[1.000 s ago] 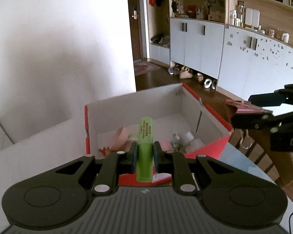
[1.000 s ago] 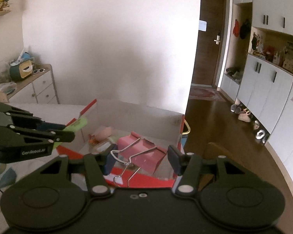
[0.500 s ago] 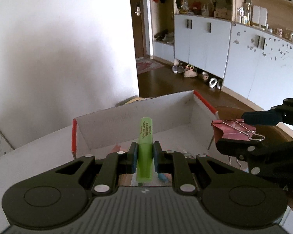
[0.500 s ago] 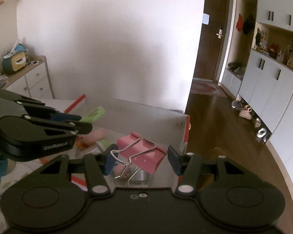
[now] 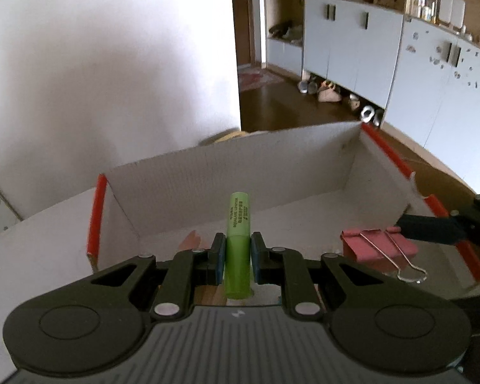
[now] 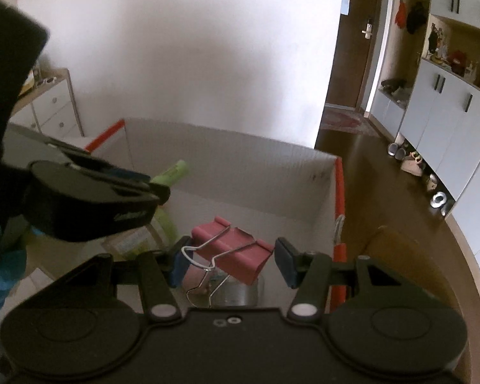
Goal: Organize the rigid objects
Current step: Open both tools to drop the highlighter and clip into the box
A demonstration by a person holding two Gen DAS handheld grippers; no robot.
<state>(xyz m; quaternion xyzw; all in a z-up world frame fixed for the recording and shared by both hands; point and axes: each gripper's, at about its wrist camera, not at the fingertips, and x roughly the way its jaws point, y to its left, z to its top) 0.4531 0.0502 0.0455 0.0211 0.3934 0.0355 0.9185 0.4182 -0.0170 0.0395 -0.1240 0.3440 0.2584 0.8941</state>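
Note:
A white cardboard box with red edges lies open below both grippers. My left gripper is shut on a light green lip-balm tube, which stands upright between the pads over the box's inside. In the right wrist view the same tube sticks out of the left gripper at the left. My right gripper is shut on a pink binder clip with wire handles, held above the box near its right wall. The clip also shows at the right of the left wrist view.
Inside the box lie a shiny metal item under the clip and a pink object. A white drawer unit stands at the left. Wooden floor, shoes and white cabinets fill the right side. Something blue sits at the left edge.
Both grippers have moved forward and down, so they now hang over the box's inside. The box looks larger and closer. Both grips are unchanged.

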